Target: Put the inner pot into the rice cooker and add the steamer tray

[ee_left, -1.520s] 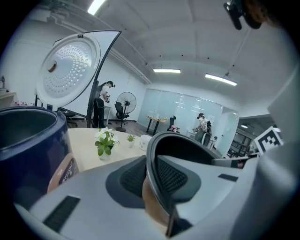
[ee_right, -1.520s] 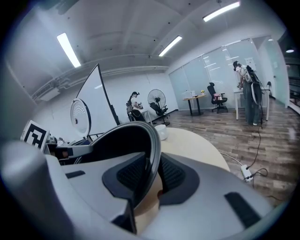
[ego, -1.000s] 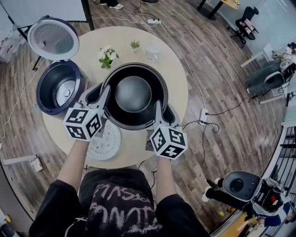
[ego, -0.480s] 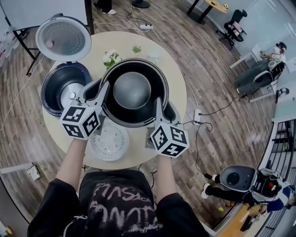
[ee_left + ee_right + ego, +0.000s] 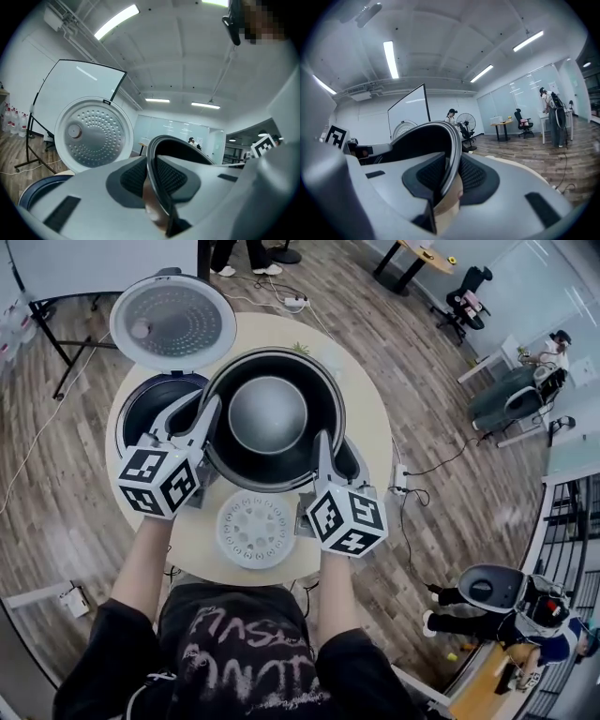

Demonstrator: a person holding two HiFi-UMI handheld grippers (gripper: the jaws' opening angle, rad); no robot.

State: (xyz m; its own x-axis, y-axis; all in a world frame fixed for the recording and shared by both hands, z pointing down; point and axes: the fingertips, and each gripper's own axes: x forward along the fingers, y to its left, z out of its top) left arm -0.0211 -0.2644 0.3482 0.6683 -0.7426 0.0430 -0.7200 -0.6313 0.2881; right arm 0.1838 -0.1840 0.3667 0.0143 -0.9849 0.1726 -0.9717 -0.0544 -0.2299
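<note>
While the round desk (image 5: 367,427) carries it, the rice cooker (image 5: 148,411) stands at the desk's left edge with its lid (image 5: 173,322) swung up. Just to its right, the inner pot (image 5: 272,418) overlaps the cooker's rim in the head view. The left hand-held gripper (image 5: 208,416) and the right hand-held gripper (image 5: 322,448) each have their jaws clamped narrowly on the pot's rim, on opposite sides. The white steamer tray (image 5: 255,529) lies flat on the desk, nearer the person.

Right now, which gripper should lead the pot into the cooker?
Probably the left gripper: it grips the pot rim beside the open cooker; the right gripper grips the far side.
</note>
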